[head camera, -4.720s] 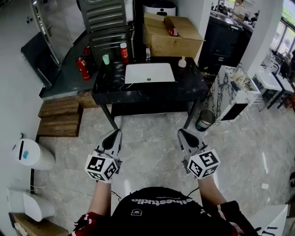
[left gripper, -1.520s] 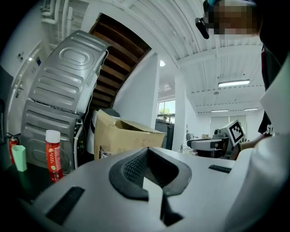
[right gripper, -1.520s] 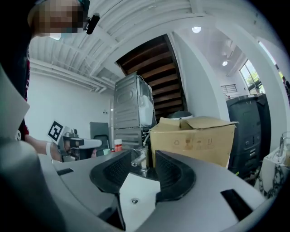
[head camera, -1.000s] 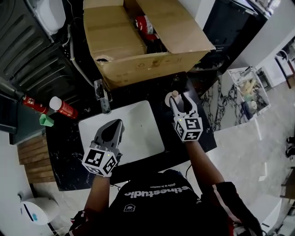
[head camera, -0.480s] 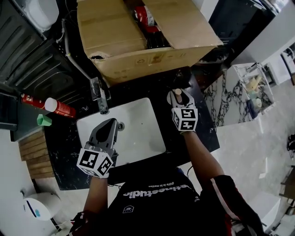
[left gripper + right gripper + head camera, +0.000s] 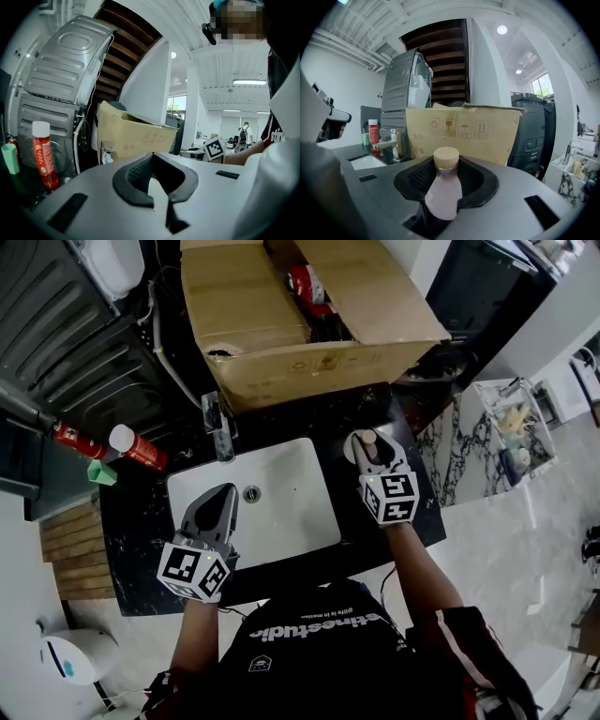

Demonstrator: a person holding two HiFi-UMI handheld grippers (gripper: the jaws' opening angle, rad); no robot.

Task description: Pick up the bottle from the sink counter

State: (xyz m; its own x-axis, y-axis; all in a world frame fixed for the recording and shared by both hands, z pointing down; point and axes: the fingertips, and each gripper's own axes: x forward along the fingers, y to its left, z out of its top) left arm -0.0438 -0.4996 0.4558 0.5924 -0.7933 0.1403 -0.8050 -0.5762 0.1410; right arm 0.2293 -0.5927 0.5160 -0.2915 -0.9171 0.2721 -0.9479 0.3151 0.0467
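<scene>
A small pale pink bottle with a light wooden cap stands on the black counter, right of the white sink. My right gripper reaches round it from the near side. Its jaws are closing, and the dark pads press on both sides of the bottle's body below the cap. My left gripper hovers over the sink's near left part. In the left gripper view its jaws are together with nothing between them.
A big open cardboard box stands right behind the counter, close to the bottle. A chrome faucet rises at the sink's far edge. A red spray bottle and a green cup sit at the far left.
The person has walked up to the counter. Over the last second the right gripper's jaws have drawn in round the bottle. The left gripper stays over the sink.
</scene>
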